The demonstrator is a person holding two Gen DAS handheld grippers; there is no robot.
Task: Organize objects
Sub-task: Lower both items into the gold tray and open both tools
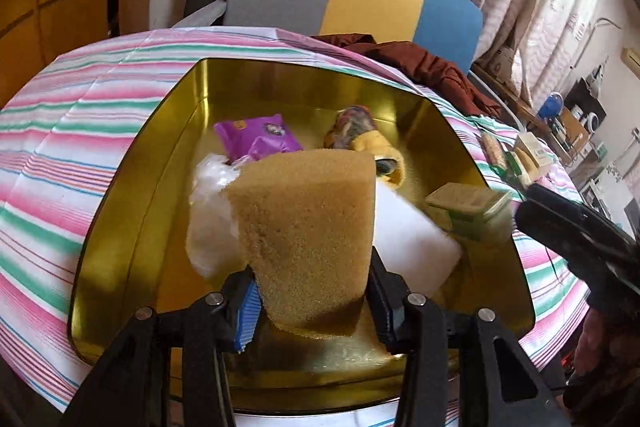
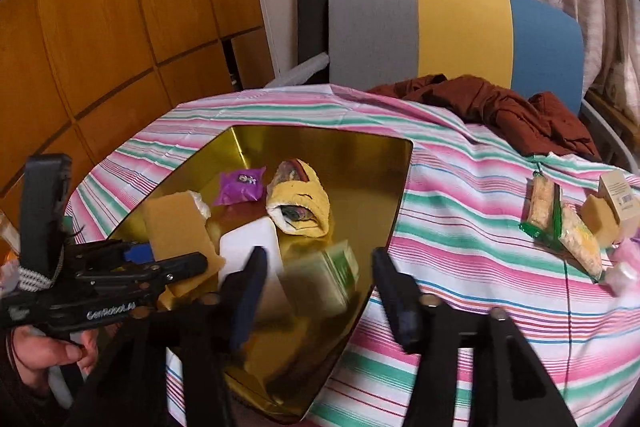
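Sponge (image 1: 308, 235) pinched in left hand-held gripper (image 1: 314, 311) over gold tin (image 1: 120, 227); right hand-held gripper (image 2: 320, 291) gapes, seemingly dropping blurred green box (image 2: 324, 275), which may bounce out.

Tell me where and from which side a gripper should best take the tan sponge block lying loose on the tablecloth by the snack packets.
Probably across the two flat side faces of the tan sponge block, coming down from above. It is a small squarish block; a cardboard box seems to press against its right and a snack packet lies close in front, so a level approach looks crowded. Its foam should give under the pads.
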